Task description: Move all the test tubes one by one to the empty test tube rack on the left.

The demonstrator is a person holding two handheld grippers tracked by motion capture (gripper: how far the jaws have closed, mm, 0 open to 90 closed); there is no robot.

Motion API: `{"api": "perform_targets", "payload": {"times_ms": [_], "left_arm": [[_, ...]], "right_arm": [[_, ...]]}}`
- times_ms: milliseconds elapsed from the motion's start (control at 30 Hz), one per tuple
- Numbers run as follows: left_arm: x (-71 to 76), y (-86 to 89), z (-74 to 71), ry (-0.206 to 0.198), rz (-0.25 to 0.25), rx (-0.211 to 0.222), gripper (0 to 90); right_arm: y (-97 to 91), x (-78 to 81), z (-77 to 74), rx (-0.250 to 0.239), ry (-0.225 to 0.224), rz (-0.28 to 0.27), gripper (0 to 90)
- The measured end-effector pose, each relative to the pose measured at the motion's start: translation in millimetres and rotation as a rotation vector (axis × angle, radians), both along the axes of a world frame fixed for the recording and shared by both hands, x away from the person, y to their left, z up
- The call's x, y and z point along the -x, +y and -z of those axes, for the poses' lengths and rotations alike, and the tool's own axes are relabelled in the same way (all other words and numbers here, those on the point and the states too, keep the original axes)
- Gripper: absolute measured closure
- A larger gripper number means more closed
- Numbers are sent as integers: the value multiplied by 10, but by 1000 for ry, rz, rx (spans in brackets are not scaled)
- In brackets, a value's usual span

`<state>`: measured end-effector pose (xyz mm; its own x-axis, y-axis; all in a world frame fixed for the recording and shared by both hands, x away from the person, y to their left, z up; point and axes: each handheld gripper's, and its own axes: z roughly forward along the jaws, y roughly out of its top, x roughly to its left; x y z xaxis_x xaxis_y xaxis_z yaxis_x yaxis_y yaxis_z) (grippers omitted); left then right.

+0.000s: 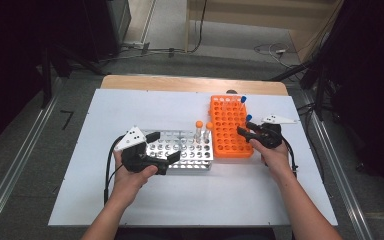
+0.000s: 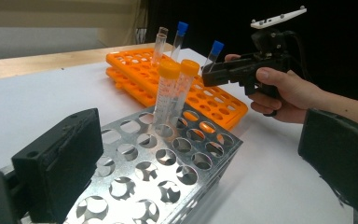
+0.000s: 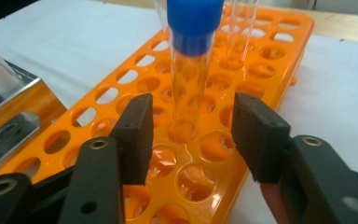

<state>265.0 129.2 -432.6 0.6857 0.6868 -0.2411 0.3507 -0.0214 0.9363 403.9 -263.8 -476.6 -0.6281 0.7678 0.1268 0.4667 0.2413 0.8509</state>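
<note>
On the table (image 1: 180, 195), the steel rack (image 1: 182, 150) sits left of the orange rack (image 1: 230, 127). The left gripper (image 1: 162, 147) gapes wide around the steel rack's near-left end, gripping nothing. The right gripper (image 3: 193, 137) is half-open, with the blue-capped tube (image 3: 191, 60) standing in the orange rack between its jaws, untouched.

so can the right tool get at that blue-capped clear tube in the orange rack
Probably yes. The right tool already has the blue-capped clear tube standing between its black pads, with gaps on both sides. Nothing blocks it in the orange plastic rack; neighbouring holes are empty.
</note>
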Motion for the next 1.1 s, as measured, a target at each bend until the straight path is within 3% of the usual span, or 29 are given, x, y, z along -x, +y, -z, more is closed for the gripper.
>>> {"api": "perform_targets", "payload": {"times_ms": [233,367,667,867,1100], "left_arm": [[-9,-7,12,6,-2,-3,3],[-9,-14,18,8,-3,-4,4],[-9,-74,24,8,15,-10,5],[-8,-116,20,8,16,-5,6],[30,-148,59,15,16,1,6]], "right_arm": [[58,-10,35,16,-40,-4,595],[119,7,34,45,-56,-9,733],[44,80,-108,-1,-95,16,746],[-1,262,-287,-6,-130,29,747],[-65,626,-408,-28,-149,11,747]]}}
